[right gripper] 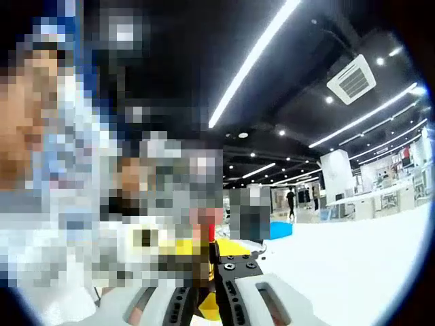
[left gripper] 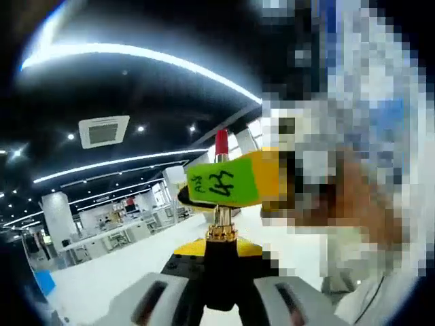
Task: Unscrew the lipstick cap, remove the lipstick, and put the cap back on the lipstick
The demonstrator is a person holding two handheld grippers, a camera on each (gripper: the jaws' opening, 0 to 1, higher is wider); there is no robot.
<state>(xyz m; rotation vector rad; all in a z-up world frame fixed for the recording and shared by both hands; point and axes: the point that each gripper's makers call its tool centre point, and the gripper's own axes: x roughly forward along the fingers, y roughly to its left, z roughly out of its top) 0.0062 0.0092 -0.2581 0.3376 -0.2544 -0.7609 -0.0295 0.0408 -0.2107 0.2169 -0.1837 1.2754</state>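
In the left gripper view my left gripper point(left gripper: 221, 293) is shut on the black base point(left gripper: 221, 265) of the lipstick, which stands upright between its grey jaws. Above the base come a gold collar point(left gripper: 221, 233) and the red lipstick tip point(left gripper: 221, 142). The right gripper point(left gripper: 224, 183), yellow with a green label, crosses from the right and sits around the stem between collar and tip. In the right gripper view my right gripper point(right gripper: 214, 282) has its jaws nearly together on a thin dark part, with the red tip point(right gripper: 211, 233) just beyond them. Yellow parts of the left gripper point(right gripper: 180, 248) lie behind, partly under mosaic.
A person in white clothing is close on the right of the left gripper view point(left gripper: 380, 299) and on the left of the right gripper view point(right gripper: 47, 272). A white table top point(right gripper: 353, 258) spreads below. Workbenches point(left gripper: 102, 238) and a standing person point(right gripper: 291, 200) are far off in the hall.
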